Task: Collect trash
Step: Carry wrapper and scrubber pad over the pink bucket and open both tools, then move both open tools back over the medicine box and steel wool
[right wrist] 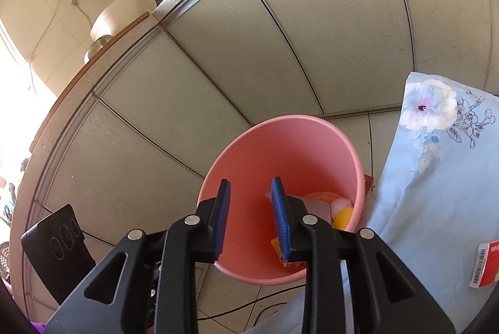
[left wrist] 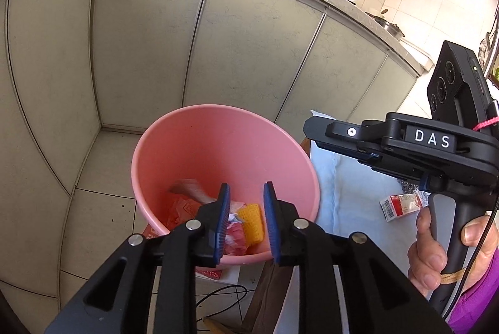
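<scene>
Both grippers, left (left wrist: 246, 217) and right (right wrist: 251, 217), are hanging over the pink bin (left wrist: 224, 122) on the floor, jaws open, holding nothing. Trash (left wrist: 249, 221) is lying inside.

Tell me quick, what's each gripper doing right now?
Left gripper: open, holding nothing, over the pink bucket.
Right gripper: open, holding nothing, over the same bucket.

Black left gripper (left wrist: 246, 220), blue ribbed pads, silver pivot screws; right gripper (left wrist: 315, 128) marked "DAS"; purple sleeve (left wrist: 477, 296).
</scene>
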The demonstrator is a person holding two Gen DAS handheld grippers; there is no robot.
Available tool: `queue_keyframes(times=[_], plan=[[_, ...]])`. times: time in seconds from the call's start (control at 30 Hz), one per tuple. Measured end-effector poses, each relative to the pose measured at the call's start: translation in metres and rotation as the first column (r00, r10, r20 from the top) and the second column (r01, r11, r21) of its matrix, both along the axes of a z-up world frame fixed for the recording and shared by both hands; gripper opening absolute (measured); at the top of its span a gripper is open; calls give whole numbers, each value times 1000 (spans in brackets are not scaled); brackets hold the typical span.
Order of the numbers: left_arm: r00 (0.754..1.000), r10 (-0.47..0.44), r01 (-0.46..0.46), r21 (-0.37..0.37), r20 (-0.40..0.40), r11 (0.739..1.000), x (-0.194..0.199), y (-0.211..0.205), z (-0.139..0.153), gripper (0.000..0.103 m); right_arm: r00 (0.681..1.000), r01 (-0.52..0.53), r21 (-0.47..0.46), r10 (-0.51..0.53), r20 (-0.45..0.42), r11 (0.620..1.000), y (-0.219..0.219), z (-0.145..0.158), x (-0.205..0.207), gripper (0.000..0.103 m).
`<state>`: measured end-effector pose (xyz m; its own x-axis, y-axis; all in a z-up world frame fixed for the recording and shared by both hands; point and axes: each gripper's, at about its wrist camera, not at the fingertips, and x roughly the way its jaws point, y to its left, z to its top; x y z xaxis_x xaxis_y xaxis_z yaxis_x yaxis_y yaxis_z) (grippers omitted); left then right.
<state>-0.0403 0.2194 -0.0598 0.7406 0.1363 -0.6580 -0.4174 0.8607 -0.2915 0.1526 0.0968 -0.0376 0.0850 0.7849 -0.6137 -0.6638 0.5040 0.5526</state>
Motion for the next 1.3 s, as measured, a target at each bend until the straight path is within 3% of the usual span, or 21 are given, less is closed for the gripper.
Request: queue_keyframes(times=[0.3, 0.77, 0.93, 1.07, 1.3], plan=[[1000, -21, 21, 11, 3, 1000, 1, -9, 7, 25, 999, 30, -29, -29, 29, 999, -29, 2, -8, 28], [993, -115, 115, 15, -8, 993, 15, -50, 16, 43, 985, 170, -117, -166, 41, 978, -123, -22, -22, 29], [987, -158, 158, 5, -20, 987, 24, -68, 17, 50, 972, 234, -134, -231, 38, 963, -157, -30, -23, 38], [980, -196, 196, 3, -38, 981, 32, -85, 14, 50, 959, 283, -144, -280, 40, 948, -184, -34, -21, 40], [947, -313, 315, 26, -72, 949, 51, -124, 11, 64, 925, 379, -149, -379, 27, 913, -226, -43, -15, 43]])
